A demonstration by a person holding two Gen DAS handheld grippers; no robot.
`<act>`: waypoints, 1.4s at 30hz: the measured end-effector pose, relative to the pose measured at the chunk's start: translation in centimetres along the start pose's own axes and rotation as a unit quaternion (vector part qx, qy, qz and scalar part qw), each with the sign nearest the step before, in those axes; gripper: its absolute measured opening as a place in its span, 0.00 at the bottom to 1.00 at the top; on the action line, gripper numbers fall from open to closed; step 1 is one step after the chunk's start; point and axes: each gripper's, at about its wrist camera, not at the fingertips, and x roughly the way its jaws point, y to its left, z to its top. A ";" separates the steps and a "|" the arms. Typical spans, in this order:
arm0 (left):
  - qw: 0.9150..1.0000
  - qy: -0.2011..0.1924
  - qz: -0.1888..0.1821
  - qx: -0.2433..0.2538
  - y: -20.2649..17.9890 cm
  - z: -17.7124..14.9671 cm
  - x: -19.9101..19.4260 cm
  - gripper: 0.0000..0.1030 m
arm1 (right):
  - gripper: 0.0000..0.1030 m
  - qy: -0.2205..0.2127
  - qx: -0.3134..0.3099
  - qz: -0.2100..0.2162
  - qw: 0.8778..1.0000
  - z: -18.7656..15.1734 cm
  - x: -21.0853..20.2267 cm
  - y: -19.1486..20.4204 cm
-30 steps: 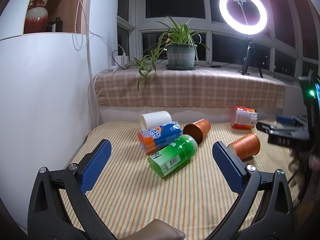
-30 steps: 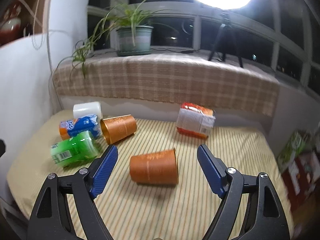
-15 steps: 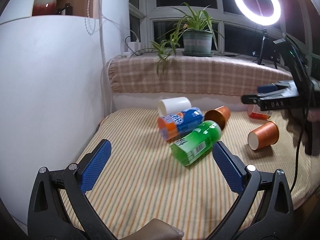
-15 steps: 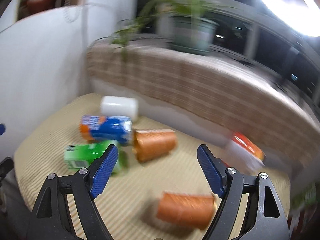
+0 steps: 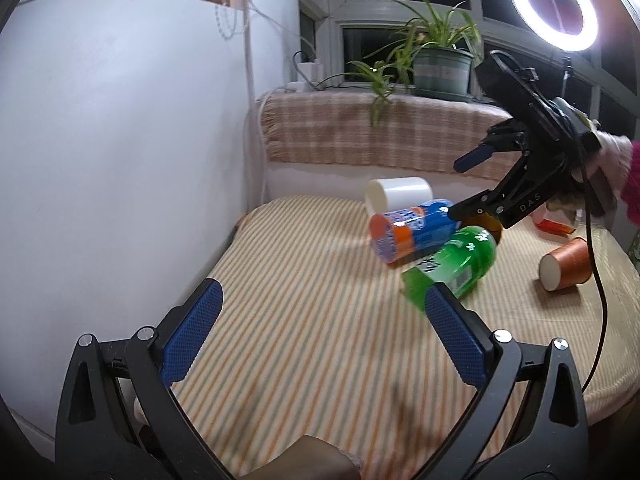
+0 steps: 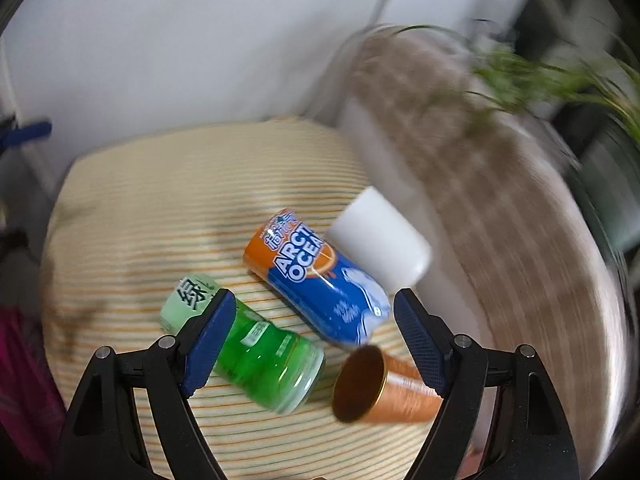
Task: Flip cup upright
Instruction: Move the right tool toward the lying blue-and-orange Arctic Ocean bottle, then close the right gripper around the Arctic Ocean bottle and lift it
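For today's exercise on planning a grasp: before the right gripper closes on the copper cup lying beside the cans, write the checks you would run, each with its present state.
1. Right gripper open wide enough for the cup: ok.
2. Copper cup lying on its side, mouth toward the camera: ok, needs flipping.
3. Cup centred between the pads: not ok, it sits against the right pad.
4. Green bottle clear of the left pad: not ok, it lies right behind it.
5. Blue can apart from the cup rim: cannot tell, they look very close.
6. Left gripper open, out of the way: ok.
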 end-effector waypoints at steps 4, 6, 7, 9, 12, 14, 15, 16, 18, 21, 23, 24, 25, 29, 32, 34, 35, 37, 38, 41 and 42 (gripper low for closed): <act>1.000 0.009 0.008 -0.012 1.2 -0.3 0.6 1.00 | 0.77 0.045 -0.067 0.021 0.996 1.4 2.7 0.0; 1.000 0.015 0.011 -0.023 2.0 -0.5 1.0 1.00 | 0.76 0.065 -0.092 0.037 0.993 1.9 3.9 0.1; 0.999 0.018 0.012 -0.027 2.3 -0.5 1.1 1.00 | 0.75 0.074 -0.104 0.041 0.991 2.1 4.7 0.2; 0.999 0.023 0.015 -0.034 2.9 -0.5 1.3 1.00 | 0.74 0.096 -0.130 0.047 0.986 2.5 6.0 0.3; 0.999 0.028 0.017 -0.037 3.4 -0.6 1.8 1.00 | 0.73 0.121 -0.162 0.057 0.978 2.5 7.4 0.6; 0.999 0.031 0.021 -0.037 3.6 -0.7 2.0 1.00 | 0.72 0.132 -0.177 0.063 0.973 2.6 8.0 0.9; 0.998 0.032 0.023 -0.038 3.6 -0.7 2.1 1.00 | 0.72 0.139 -0.185 0.068 0.970 2.6 8.5 1.1; 0.998 0.034 0.025 -0.042 3.8 -0.8 2.3 1.00 | 0.72 0.143 -0.191 0.070 0.969 2.7 9.0 1.2; 0.998 0.038 0.026 -0.050 4.2 -0.7 2.7 1.00 | 0.73 0.153 -0.209 0.067 0.964 2.8 9.9 1.4; 0.997 0.041 0.029 -0.060 4.8 -0.8 3.0 1.00 | 0.73 0.158 -0.216 0.059 0.962 3.1 11.0 1.2; 0.997 0.040 0.032 -0.061 5.1 -0.8 2.9 1.00 | 0.71 0.162 -0.222 0.052 0.960 3.1 11.5 1.2; 0.997 0.040 0.034 -0.062 5.3 -0.9 2.9 1.00 | 0.71 0.165 -0.226 0.051 0.959 3.1 11.7 1.2; 0.997 0.040 0.035 -0.062 5.4 -0.9 2.9 1.00 | 0.70 0.165 -0.227 0.052 0.958 3.3 12.1 1.2; 0.996 0.040 0.037 -0.067 5.8 -1.0 2.7 1.00 | 0.67 0.167 -0.227 0.056 0.958 3.9 12.8 1.5; 0.996 0.040 0.039 -0.067 5.8 -1.1 2.5 1.00 | 0.64 0.164 -0.219 0.060 0.960 4.4 13.2 1.1; 0.996 0.040 0.039 -0.067 5.8 -1.1 2.4 1.00 | 0.63 0.160 -0.210 0.057 0.963 4.6 13.0 0.7; 0.996 0.040 0.039 -0.067 5.8 -1.1 2.3 1.00 | 0.62 0.157 -0.205 0.057 0.964 4.7 12.7 0.5; 0.996 0.039 0.038 -0.066 5.7 -1.1 2.3 1.00 | 0.62 0.148 -0.192 0.062 0.968 4.9 12.2 0.3; 0.996 0.038 0.038 -0.065 5.6 -1.1 2.2 1.00 | 0.62 0.144 -0.186 0.064 0.970 5.0 12.0 0.2; 0.997 0.035 0.036 -0.061 5.5 -1.0 1.9 1.00 | 0.61 0.130 -0.172 0.063 0.975 5.1 10.8 0.1; 0.997 0.033 0.036 -0.060 5.4 -0.9 1.8 1.00 | 0.60 0.120 -0.162 0.064 0.978 5.3 10.2 -0.1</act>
